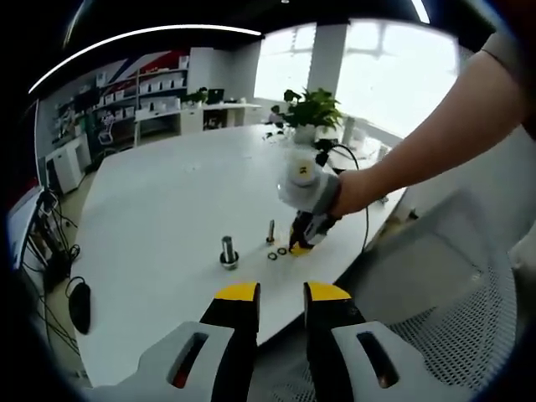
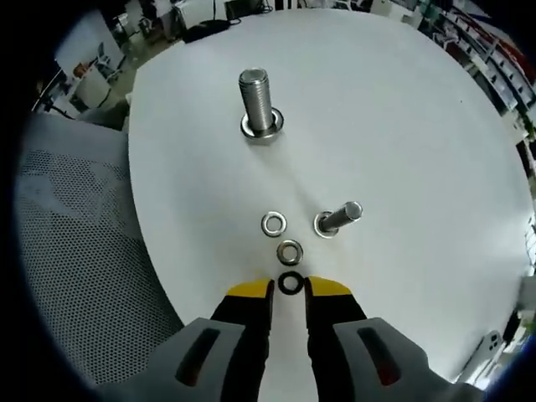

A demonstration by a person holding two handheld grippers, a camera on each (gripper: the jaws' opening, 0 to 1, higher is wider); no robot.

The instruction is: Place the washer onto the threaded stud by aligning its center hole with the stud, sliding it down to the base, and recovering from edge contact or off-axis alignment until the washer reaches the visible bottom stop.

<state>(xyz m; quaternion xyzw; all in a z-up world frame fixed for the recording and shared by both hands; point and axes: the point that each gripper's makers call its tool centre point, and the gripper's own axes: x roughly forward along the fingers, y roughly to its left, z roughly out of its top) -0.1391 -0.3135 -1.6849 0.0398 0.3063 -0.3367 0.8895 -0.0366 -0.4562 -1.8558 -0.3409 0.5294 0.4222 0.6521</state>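
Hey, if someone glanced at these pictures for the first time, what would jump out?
Three washers in a row: a dark washer between the right claw tips, two silvery ones beyond. Past them stand a big threaded stud and a smaller stud on the white table. The left claw hovers at the table's edge.

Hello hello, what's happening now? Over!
Right tool open around black washer on table. Left tool open, empty. Small stud bare; two washers nearby.
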